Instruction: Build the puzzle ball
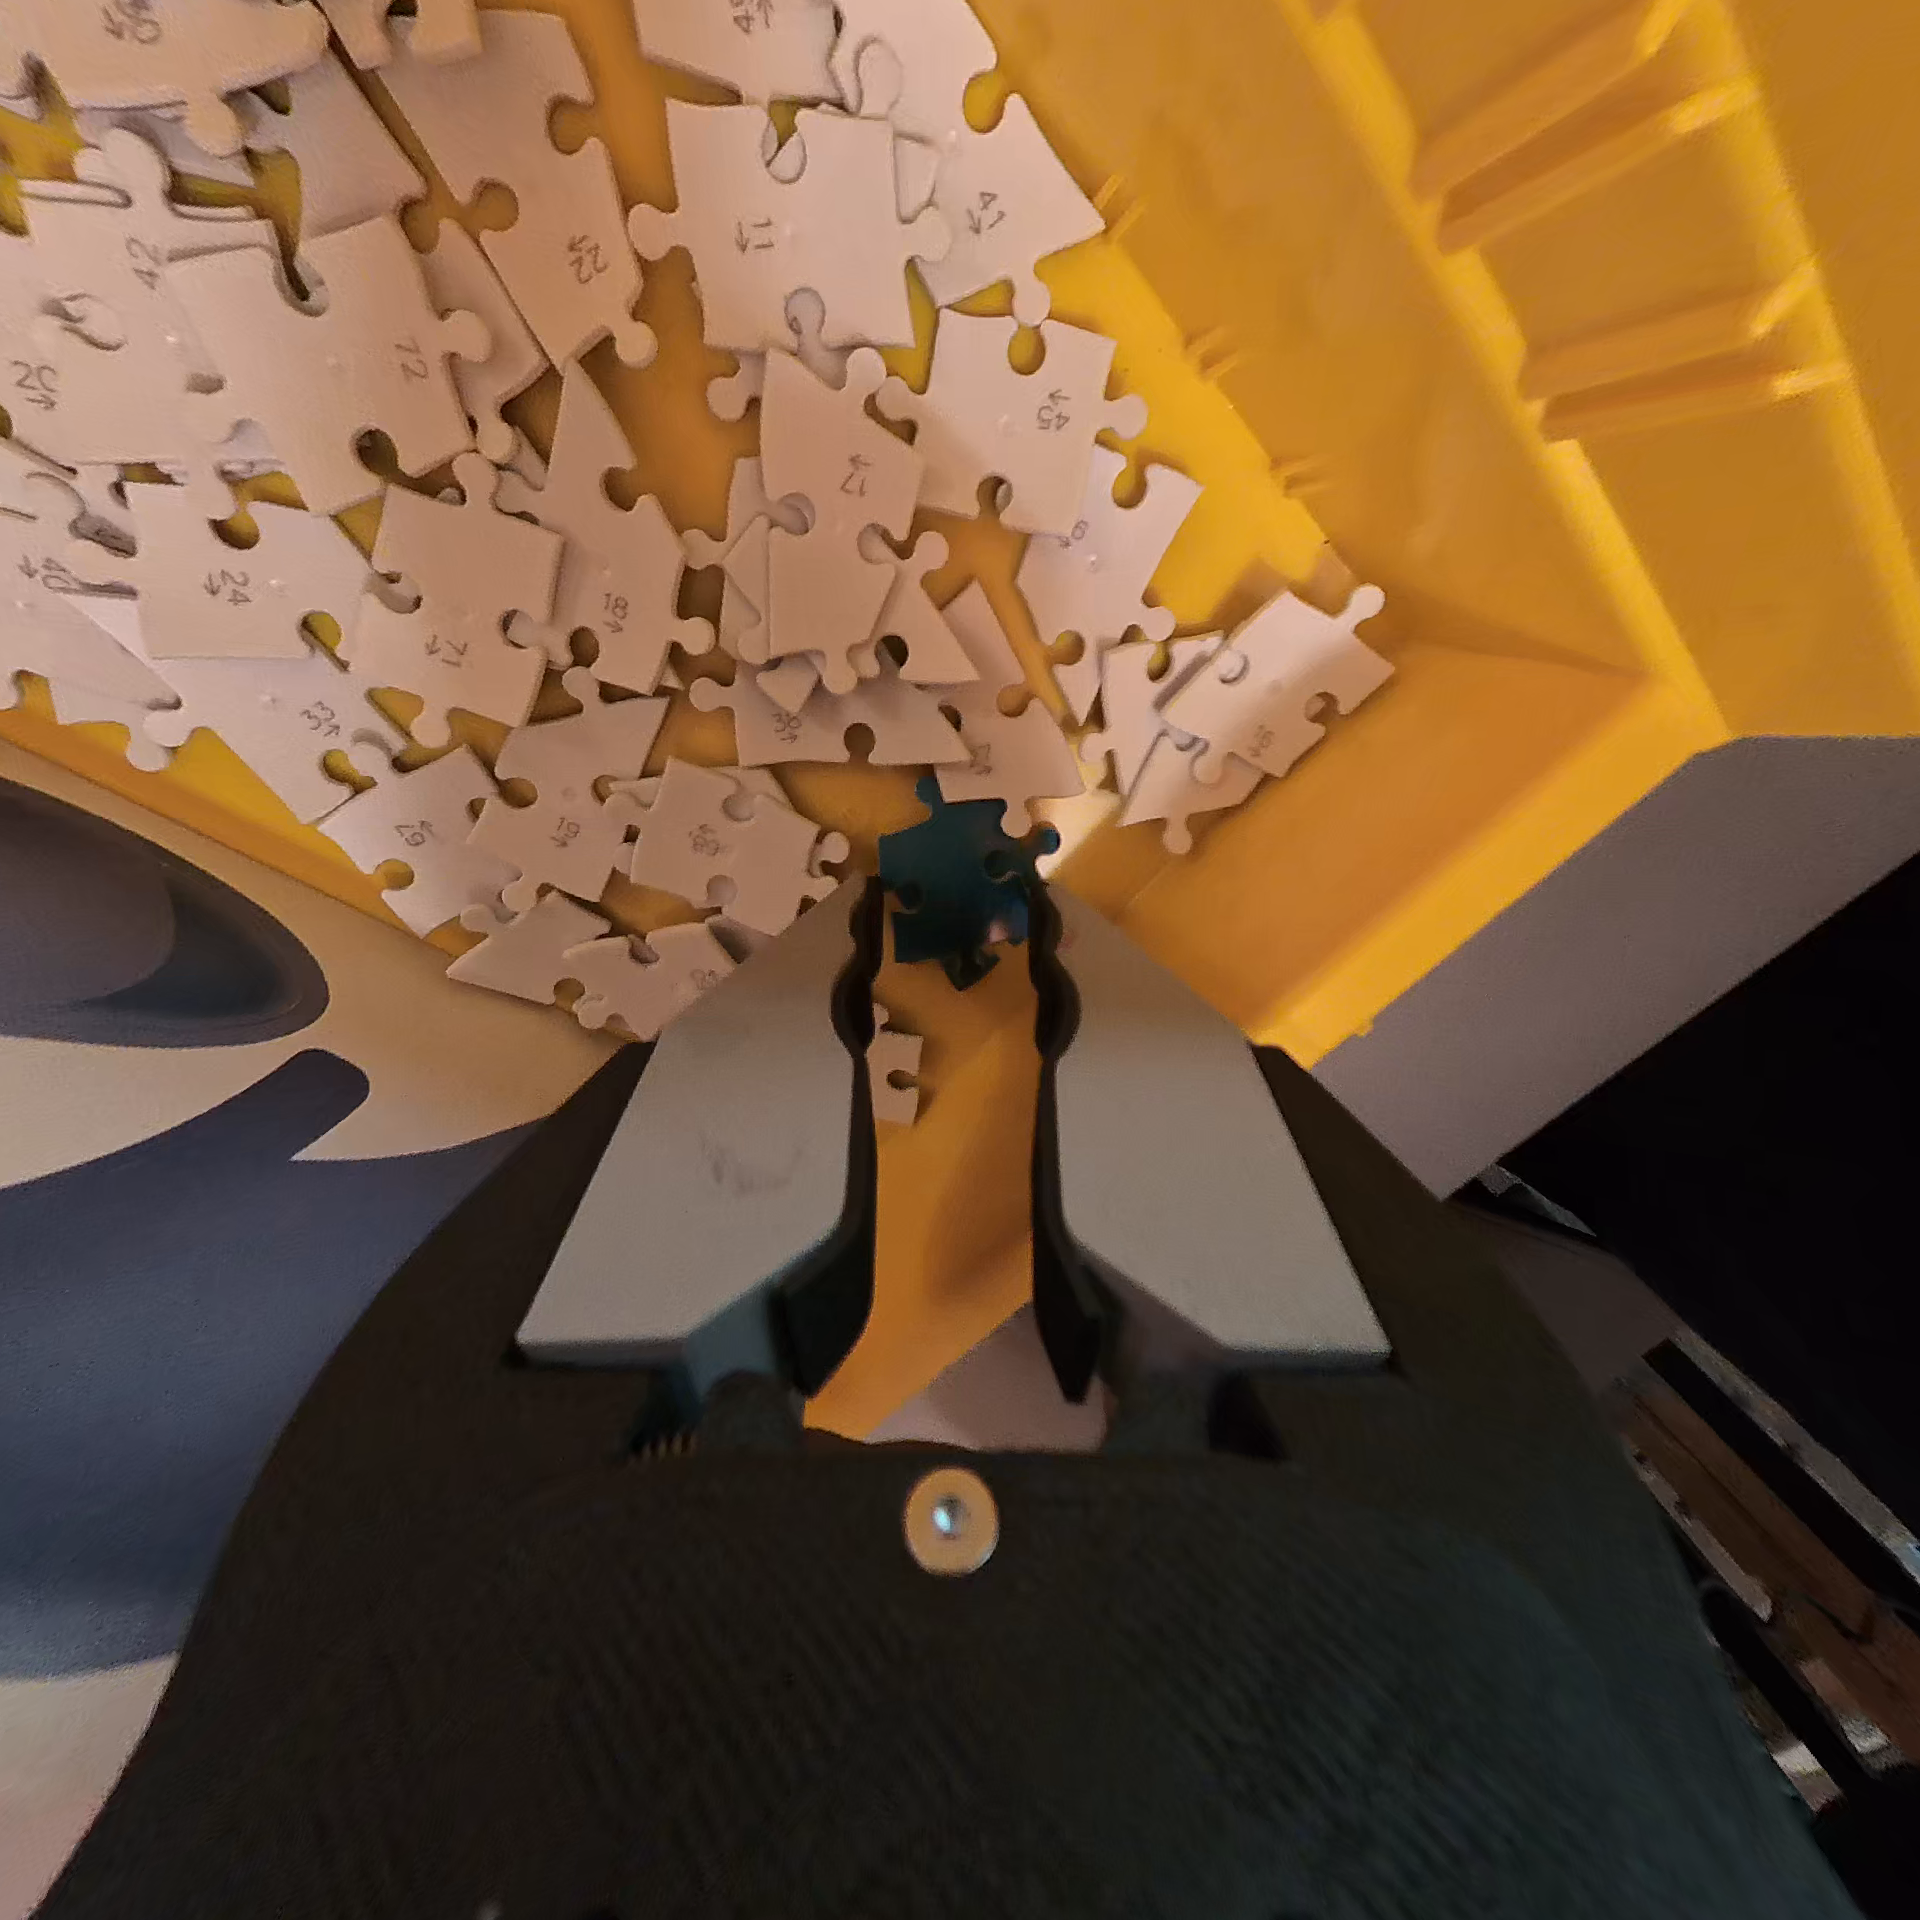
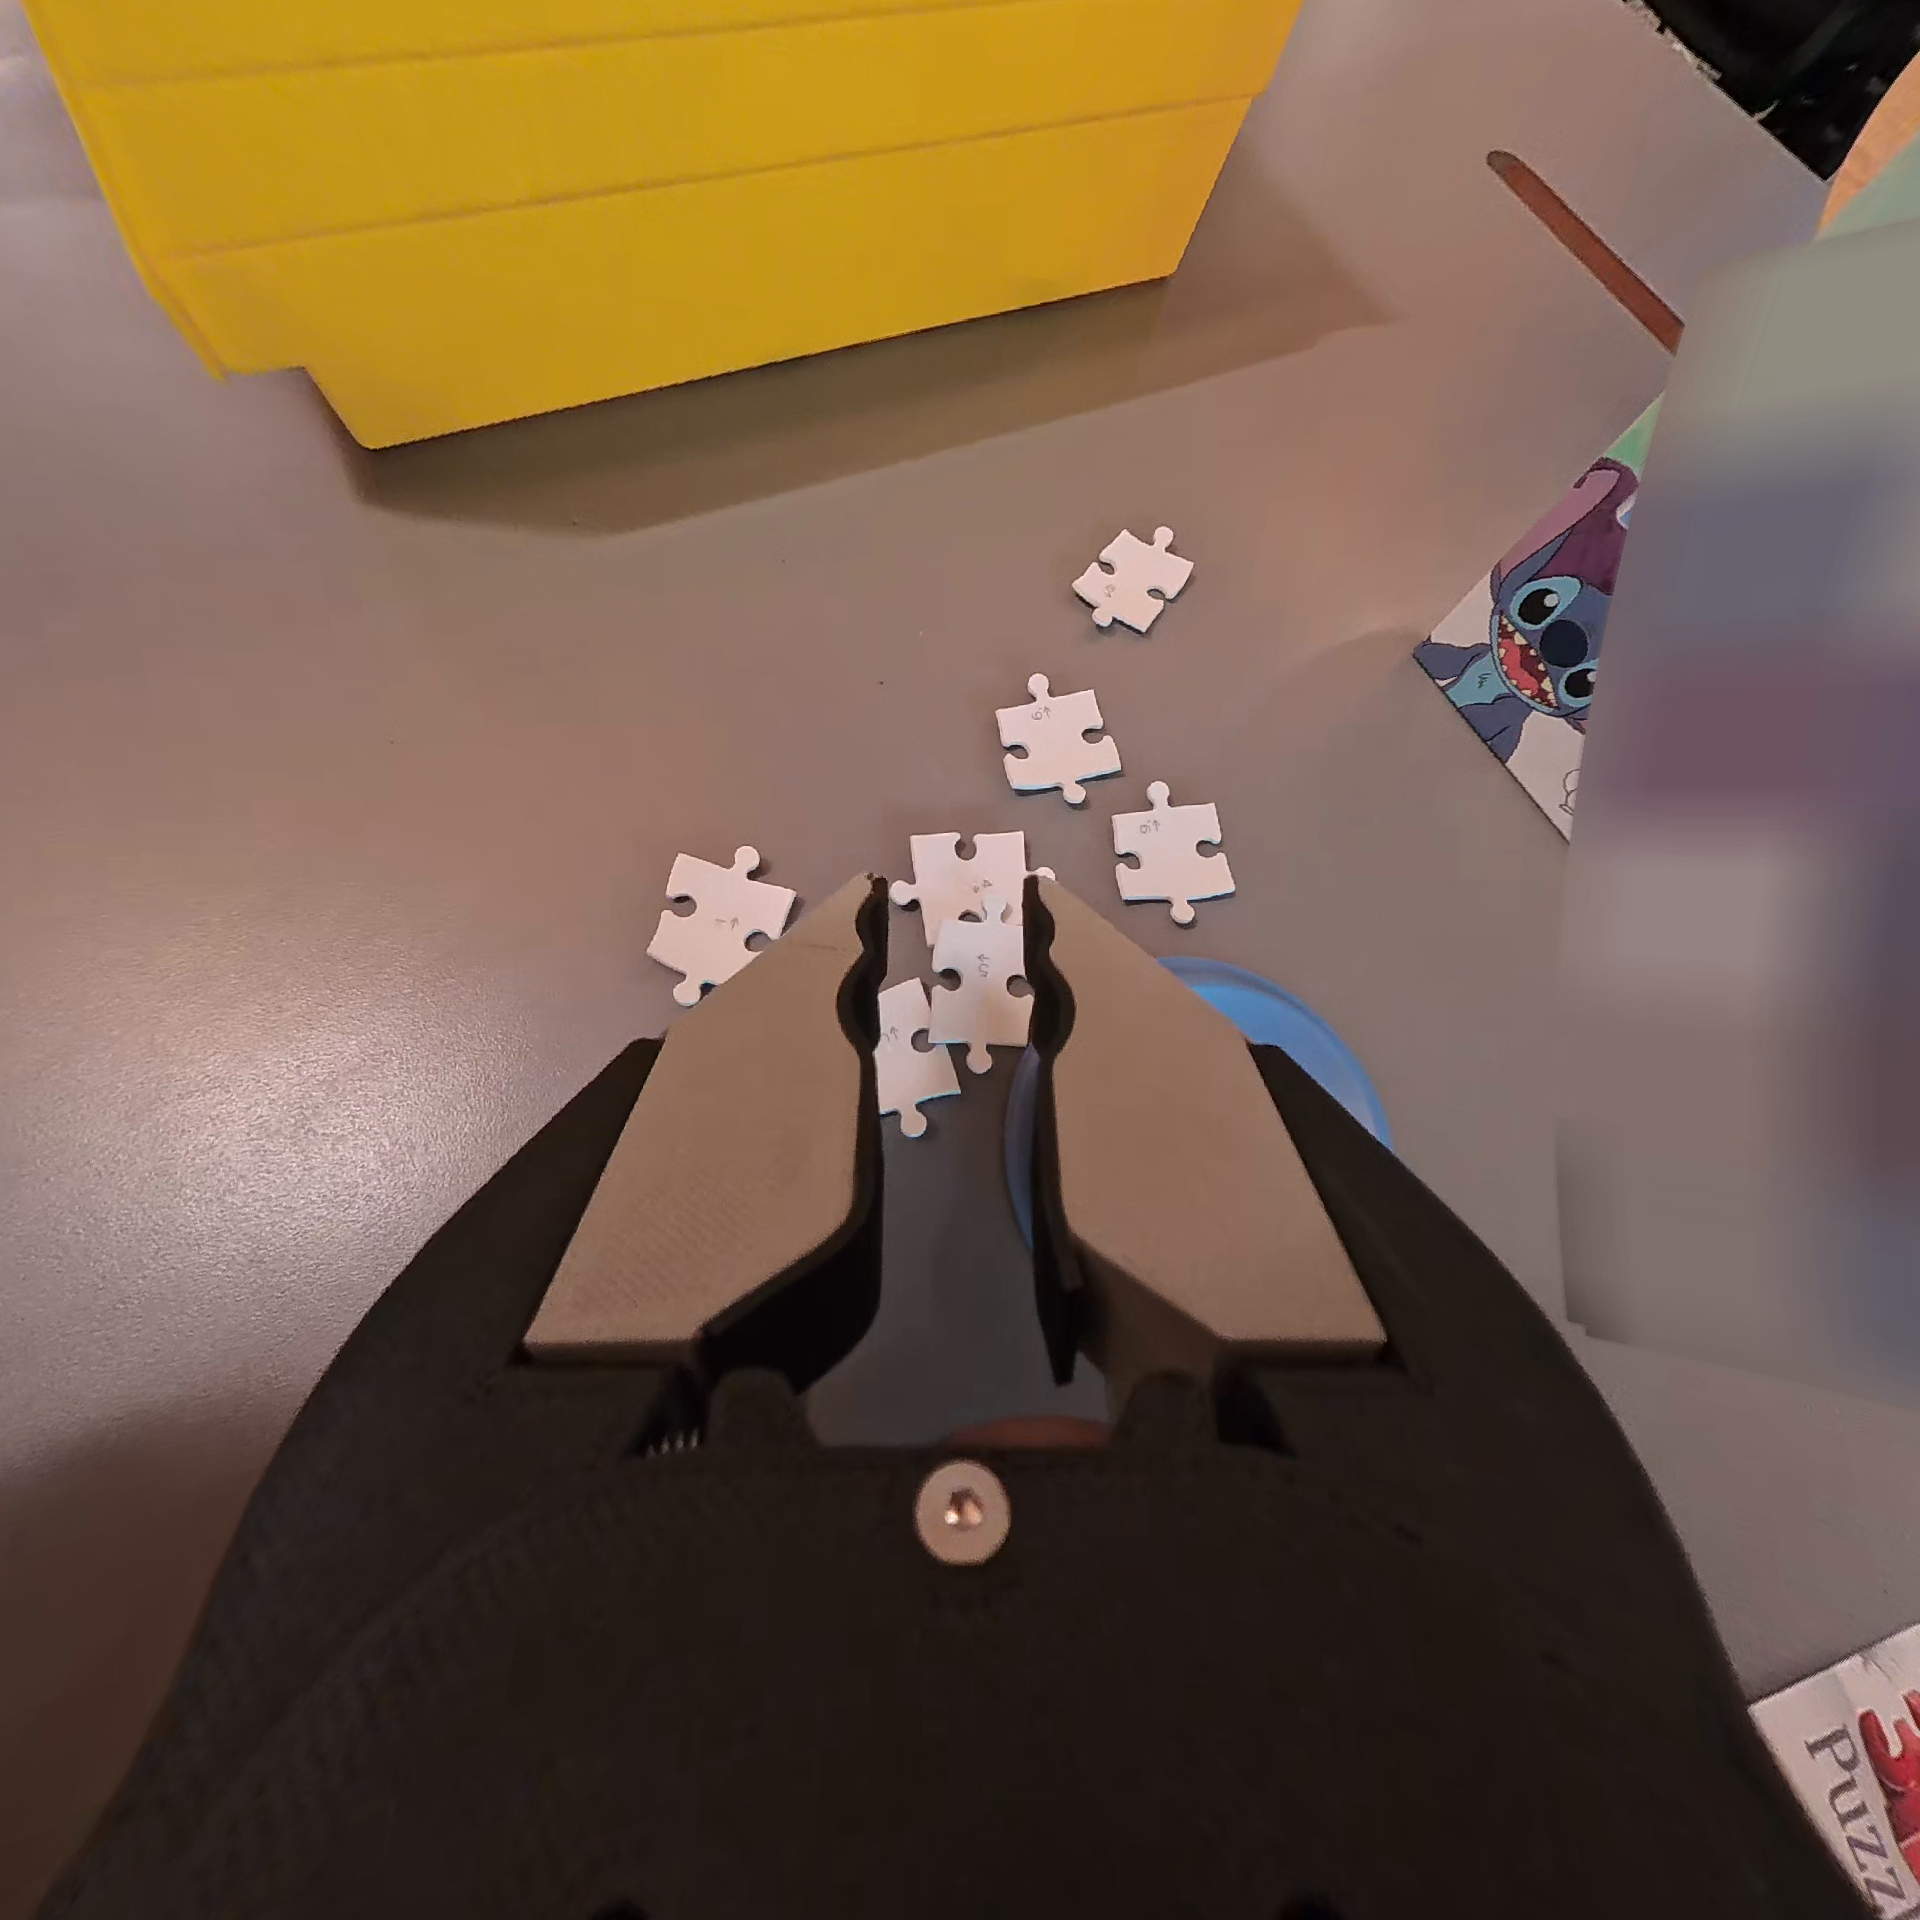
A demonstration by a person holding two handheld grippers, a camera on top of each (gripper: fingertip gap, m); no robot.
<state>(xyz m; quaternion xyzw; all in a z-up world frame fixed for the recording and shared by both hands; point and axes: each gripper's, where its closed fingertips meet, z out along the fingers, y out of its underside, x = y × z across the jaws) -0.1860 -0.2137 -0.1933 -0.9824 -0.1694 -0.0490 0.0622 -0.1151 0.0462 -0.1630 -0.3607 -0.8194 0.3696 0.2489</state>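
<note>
In the left wrist view, my left gripper [image 1: 958, 896] is shut on a dark teal puzzle piece [image 1: 956, 894], held at the fingertips just above the yellow bin's floor [image 1: 1195, 644]. The bin holds a heap of white face-down puzzle pieces [image 1: 582, 436]. In the right wrist view, my right gripper [image 2: 956, 894] is open, low over several loose white pieces [image 2: 1055, 738] on the grey table [image 2: 364, 727]. One white piece [image 2: 982, 987] lies between the fingers, on top of others, close to the right finger; nothing is gripped.
The yellow bin [image 2: 675, 208] stands at the back of the table. A blue round base [image 2: 1288, 1029] lies partly under my right finger. A picture sheet with a blue cartoon creature [image 2: 1527, 665] lies at the right, and a printed box corner [image 2: 1860, 1766] at the bottom right. Spacing between my two grippers at the tips: around 30 centimetres.
</note>
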